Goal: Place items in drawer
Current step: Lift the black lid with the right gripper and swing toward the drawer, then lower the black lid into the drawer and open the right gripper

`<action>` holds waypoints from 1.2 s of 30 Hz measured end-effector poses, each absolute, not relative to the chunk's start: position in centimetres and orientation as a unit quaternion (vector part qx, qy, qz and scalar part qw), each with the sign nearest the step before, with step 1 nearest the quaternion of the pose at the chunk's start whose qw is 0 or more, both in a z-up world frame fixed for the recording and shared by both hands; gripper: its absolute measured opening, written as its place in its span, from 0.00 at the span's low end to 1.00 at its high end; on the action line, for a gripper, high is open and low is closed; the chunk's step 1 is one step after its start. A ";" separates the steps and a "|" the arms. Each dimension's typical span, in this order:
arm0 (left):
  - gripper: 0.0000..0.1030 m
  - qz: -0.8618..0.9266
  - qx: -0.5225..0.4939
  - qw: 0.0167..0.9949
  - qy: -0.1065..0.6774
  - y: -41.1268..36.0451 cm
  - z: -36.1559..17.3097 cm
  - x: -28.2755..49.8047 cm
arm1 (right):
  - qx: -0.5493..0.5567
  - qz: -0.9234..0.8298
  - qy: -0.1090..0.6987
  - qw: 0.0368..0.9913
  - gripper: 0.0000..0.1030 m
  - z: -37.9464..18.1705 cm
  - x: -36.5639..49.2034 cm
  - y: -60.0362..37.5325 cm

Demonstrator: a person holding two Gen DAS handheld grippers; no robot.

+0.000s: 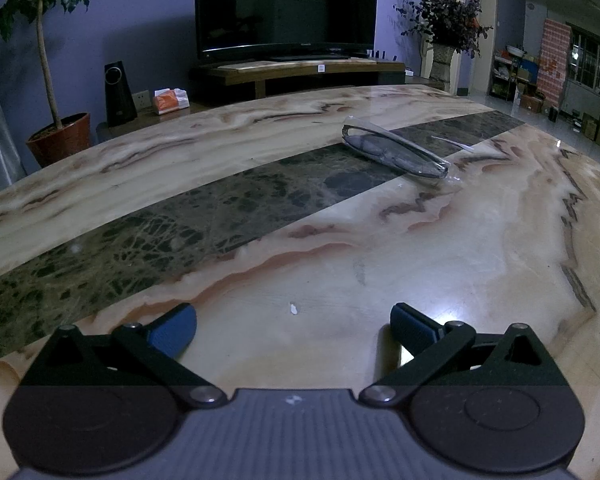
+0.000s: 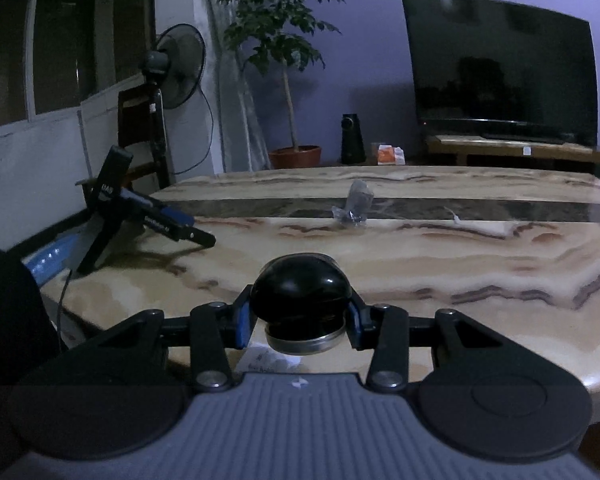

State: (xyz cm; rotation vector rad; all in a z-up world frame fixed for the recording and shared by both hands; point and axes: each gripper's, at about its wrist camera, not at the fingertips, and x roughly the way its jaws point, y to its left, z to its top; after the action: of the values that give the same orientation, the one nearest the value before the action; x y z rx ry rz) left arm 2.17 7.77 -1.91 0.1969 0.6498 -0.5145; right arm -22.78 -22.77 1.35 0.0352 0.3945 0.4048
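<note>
Carrying a glossy black domed object with a metal base [image 2: 302, 306], low centre of frame, the right gripper [image 2: 300, 320] clamps it between partly closed jaws; next comes finding the drawer, unseen here.

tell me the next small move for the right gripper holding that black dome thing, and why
Probably keep carrying it off the table toward the drawer, which is not in view. The right gripper is shut on the black dome, lifted over the marble table's near edge. The left gripper is open and empty.
</note>
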 end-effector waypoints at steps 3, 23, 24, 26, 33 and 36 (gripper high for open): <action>1.00 -0.250 0.096 0.911 0.315 7.8 -1.9 2.2 | 0.012 0.208 0.204 0.957 0.45 0.7 -23.7 -22.2; 1.00 -0.250 0.096 0.911 0.315 7.8 -1.9 2.2 | -0.083 0.270 0.375 0.883 0.45 -7.7 -23.9 -15.8; 1.00 -0.250 0.095 0.911 0.315 7.8 -1.9 2.2 | -0.105 0.267 0.382 0.878 0.45 -8.3 -23.7 -15.3; 1.00 -0.250 0.095 0.911 0.315 7.8 -1.9 2.2 | -0.154 0.268 0.394 0.866 0.45 -9.6 -23.3 -14.1; 1.00 -0.250 0.095 0.911 0.315 7.8 -1.9 2.2 | -0.265 0.322 0.435 0.798 0.45 -12.9 -22.2 -10.0; 1.00 -0.250 0.095 0.911 0.315 7.8 -1.9 2.2 | -0.310 0.334 0.442 0.773 0.45 -14.5 -21.7 -8.3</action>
State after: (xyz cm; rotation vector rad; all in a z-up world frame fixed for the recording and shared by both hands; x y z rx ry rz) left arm 2.18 7.76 -1.93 0.1969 0.6498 -0.5145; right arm -21.71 -8.31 -14.45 -0.6712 0.9572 0.7228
